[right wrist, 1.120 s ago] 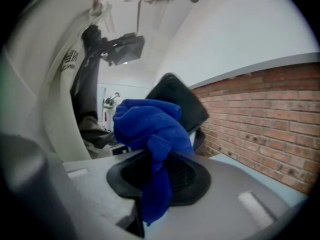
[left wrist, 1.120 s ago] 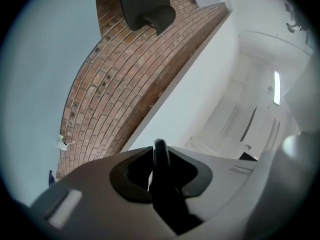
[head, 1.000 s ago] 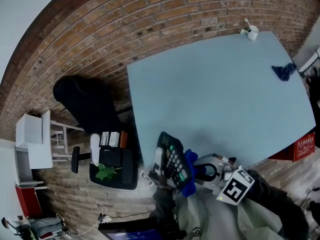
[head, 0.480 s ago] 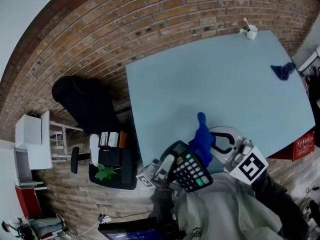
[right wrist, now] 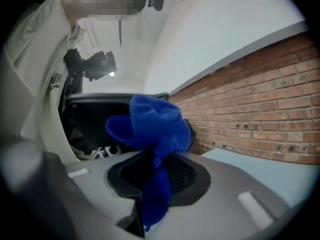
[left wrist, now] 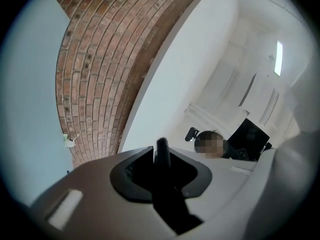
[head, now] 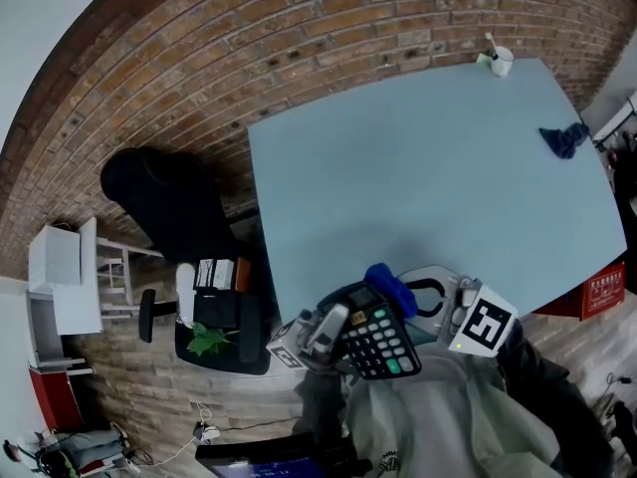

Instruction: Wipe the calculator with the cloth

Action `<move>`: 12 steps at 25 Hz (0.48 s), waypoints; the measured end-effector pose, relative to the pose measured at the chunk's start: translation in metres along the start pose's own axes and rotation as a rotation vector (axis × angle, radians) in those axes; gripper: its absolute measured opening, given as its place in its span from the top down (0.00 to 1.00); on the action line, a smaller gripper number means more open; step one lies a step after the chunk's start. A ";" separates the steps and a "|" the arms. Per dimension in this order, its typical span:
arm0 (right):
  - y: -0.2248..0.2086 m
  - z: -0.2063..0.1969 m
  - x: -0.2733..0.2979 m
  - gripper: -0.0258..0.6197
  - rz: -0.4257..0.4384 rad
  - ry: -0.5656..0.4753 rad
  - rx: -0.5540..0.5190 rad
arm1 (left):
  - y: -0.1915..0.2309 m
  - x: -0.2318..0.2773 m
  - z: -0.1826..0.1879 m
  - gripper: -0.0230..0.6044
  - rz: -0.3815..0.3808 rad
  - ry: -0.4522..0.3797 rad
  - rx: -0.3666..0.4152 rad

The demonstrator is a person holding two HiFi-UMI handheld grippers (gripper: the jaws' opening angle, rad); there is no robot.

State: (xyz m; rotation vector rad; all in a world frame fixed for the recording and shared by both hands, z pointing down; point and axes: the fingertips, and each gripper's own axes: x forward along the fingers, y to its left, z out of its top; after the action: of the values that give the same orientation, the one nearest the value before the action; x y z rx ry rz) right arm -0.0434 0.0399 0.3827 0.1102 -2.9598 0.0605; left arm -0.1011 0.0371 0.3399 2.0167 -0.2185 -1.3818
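Observation:
The black calculator (head: 378, 339) hangs in the air off the table's near edge, keys facing up, with my left gripper (head: 332, 329) shut on its left end. Seen from the left gripper view it is a thin dark edge (left wrist: 162, 155) pinched between the jaws. My right gripper (head: 410, 293) is shut on a bunched blue cloth (head: 390, 287), which sits at the calculator's far edge. In the right gripper view the cloth (right wrist: 156, 126) bulges out of the jaws, with the dark calculator (right wrist: 92, 119) just behind it.
The light blue table (head: 428, 167) carries a white cup (head: 503, 64) at its far corner and a second blue cloth (head: 564, 140) near its right edge. A black chair (head: 169, 202), a dark box with a green plant (head: 213, 339) and a white shelf (head: 62, 282) stand at the left.
The calculator has tipped from nearly upright to lying flatter with its keys up. The cloth went from its right side up past its far edge, then dropped back onto that edge.

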 end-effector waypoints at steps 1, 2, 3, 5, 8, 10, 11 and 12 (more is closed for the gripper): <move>0.011 -0.006 0.001 0.82 0.018 0.026 -0.013 | 0.001 -0.001 0.005 0.88 -0.001 -0.027 0.000; 0.021 -0.011 0.000 0.82 0.031 0.050 -0.024 | 0.002 -0.001 0.011 0.88 0.008 -0.059 -0.004; 0.031 -0.014 -0.001 0.82 0.042 0.070 -0.039 | 0.004 -0.001 0.017 0.88 0.026 -0.096 -0.009; 0.054 -0.015 -0.004 0.83 0.066 0.098 -0.100 | 0.011 -0.004 0.031 0.88 0.071 -0.178 -0.008; 0.087 -0.014 -0.005 0.83 0.108 0.117 -0.222 | 0.022 -0.017 0.050 0.88 0.121 -0.320 -0.019; 0.091 -0.017 -0.003 0.83 0.098 0.128 -0.260 | 0.029 -0.024 0.056 0.88 0.148 -0.397 -0.039; 0.085 -0.018 -0.002 0.83 0.070 0.131 -0.260 | 0.031 -0.024 0.056 0.88 0.153 -0.413 -0.052; 0.074 -0.018 -0.003 0.83 0.026 0.130 -0.253 | 0.031 -0.023 0.053 0.88 0.150 -0.414 -0.067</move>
State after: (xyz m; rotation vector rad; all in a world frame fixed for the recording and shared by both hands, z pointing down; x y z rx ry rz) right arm -0.0431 0.1146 0.3977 0.0323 -2.8106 -0.2908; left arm -0.1506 0.0016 0.3656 1.6077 -0.4879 -1.6718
